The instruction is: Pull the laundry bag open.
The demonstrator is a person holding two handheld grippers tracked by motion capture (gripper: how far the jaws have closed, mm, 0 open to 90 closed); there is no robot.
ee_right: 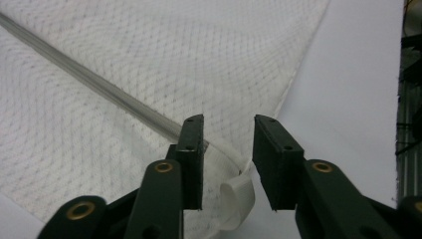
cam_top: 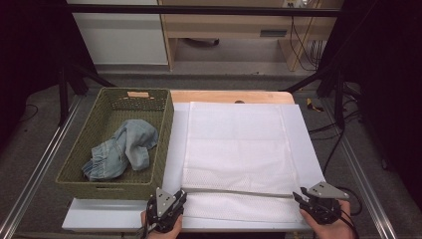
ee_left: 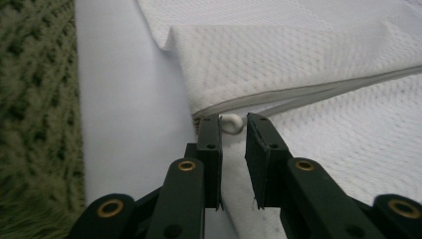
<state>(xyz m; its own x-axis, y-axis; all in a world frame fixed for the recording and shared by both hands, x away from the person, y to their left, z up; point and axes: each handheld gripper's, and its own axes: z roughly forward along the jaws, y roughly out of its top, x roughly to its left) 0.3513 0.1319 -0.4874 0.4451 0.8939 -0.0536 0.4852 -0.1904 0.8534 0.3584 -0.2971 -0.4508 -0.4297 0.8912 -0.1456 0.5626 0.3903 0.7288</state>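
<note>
A white textured cloth (cam_top: 239,144) lies spread on the white table sheet, its near part folded over along a grey hem line (cam_top: 239,192). My left gripper (cam_top: 182,193) sits at the left end of that fold. In the left gripper view the left gripper (ee_left: 233,122) stands open, with a small white loop (ee_left: 232,123) of the cloth at its tips, not pressed. My right gripper (cam_top: 297,195) sits at the right end of the fold. The right gripper (ee_right: 228,124) is open too, and a curled cloth corner (ee_right: 238,196) lies loose between its jaws.
A green woven basket (cam_top: 112,186) stands left of the cloth and holds a crumpled blue denim garment (cam_top: 124,149). The white table sheet (cam_top: 99,214) shows bare in front of the basket. The table's right edge (cam_top: 318,164) drops to a floor with cables.
</note>
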